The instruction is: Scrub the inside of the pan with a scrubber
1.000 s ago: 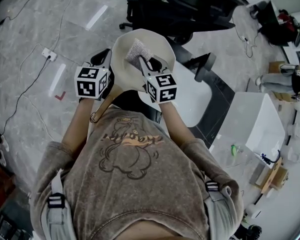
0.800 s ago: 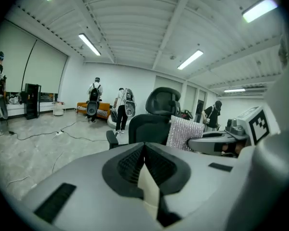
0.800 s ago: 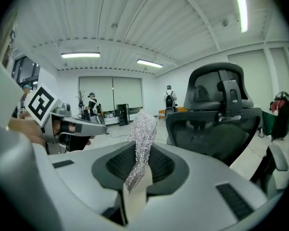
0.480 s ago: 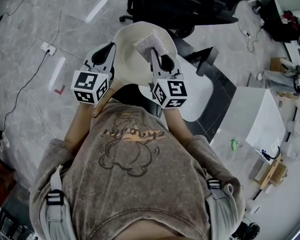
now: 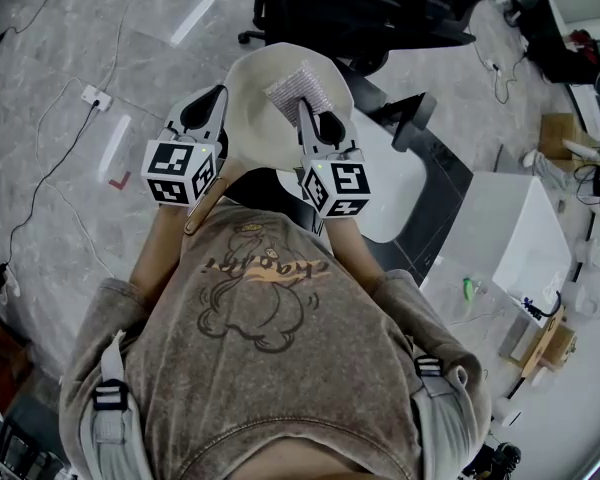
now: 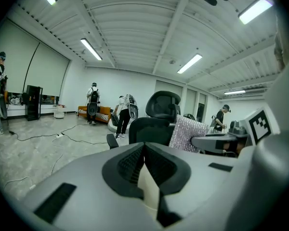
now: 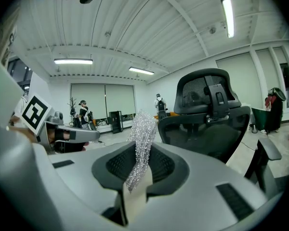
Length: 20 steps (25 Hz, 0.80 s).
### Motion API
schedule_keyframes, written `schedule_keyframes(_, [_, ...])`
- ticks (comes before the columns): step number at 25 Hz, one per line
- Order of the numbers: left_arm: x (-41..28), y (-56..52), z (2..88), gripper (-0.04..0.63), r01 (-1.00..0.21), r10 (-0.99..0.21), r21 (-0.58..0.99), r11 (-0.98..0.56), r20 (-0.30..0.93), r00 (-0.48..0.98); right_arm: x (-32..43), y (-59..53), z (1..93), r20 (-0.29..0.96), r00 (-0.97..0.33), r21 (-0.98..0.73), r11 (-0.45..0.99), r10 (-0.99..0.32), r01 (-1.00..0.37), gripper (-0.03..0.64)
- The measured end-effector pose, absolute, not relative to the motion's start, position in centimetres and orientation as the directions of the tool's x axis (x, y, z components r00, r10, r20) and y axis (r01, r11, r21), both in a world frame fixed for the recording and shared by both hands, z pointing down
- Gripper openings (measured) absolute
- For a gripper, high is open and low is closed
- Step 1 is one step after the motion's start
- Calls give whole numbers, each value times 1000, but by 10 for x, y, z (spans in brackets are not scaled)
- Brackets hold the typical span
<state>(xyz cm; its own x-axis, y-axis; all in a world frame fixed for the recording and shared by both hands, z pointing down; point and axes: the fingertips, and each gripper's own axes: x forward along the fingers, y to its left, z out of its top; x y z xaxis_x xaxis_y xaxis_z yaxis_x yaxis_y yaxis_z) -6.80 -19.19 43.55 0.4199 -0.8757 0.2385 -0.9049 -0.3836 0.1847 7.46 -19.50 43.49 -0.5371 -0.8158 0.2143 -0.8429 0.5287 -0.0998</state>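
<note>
- The pan [image 5: 252, 118] is a round, cream-coloured one with a pale, plain inside. It has a slim wooden handle [image 5: 208, 206] that slants down towards the person's chest, and a small ring at the handle's end.
- The pan is held up in the air in front of the person, above the grey floor [image 5: 70, 58], with a black office chair [image 5: 380, 8] just beyond it.
- The scrubber [image 5: 300, 92] is a silvery, glittering mesh pad. It sits inside the pan, against the far right part of the inner wall.
- The right gripper [image 5: 307, 108] is clenched on the scrubber. In the right gripper view the mesh stands up out of the closed jaws, with its lower end pinched between the pads.
- The left gripper [image 5: 217, 92] sits at the pan's left rim with its jaws closed tight. In the left gripper view only a thin cream sliver, seemingly the pan's rim, shows between the pads.
- Both marker cubes sit near the person's chest, one on each side of the handle.
- Against the frame from a second ago, the pan and both grippers lie higher in the head view, further from the chest.
- The scrubber has shifted from about the middle of the pan's inside towards its right side.
- Against the frame from half a second ago, almost nothing differs. Pan, scrubber and both grippers keep nearly the same places.
</note>
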Motion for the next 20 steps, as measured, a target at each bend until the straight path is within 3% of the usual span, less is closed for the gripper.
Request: schedule_keyframes(20, [-65, -186, 442, 18, -899, -859, 189, -395, 270, 435, 71, -186, 443, 240, -564, -110, 556, -790, -824, 81])
